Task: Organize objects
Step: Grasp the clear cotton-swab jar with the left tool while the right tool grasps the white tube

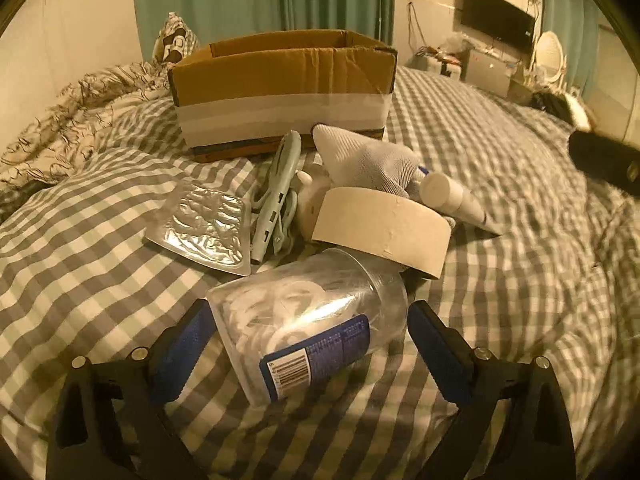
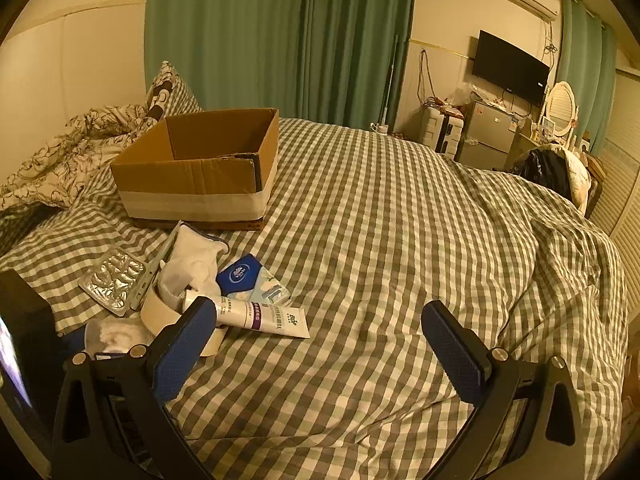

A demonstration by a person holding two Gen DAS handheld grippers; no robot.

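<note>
A clear plastic jar with a blue label lies on its side on the checked bed cover. My left gripper is open, with its fingers on either side of the jar. Beyond it lie a tape roll, a silver blister pack, a pale green clip, a grey-white sock and a white tube. An open cardboard box stands behind them. My right gripper is open and empty over bare cover, right of the pile. The box shows empty in the right wrist view.
A blue tissue packet lies by the tube. A crumpled patterned quilt and pillow lie left of the box. Green curtains hang behind. A TV, small fridge and mirror stand beyond the bed's far right.
</note>
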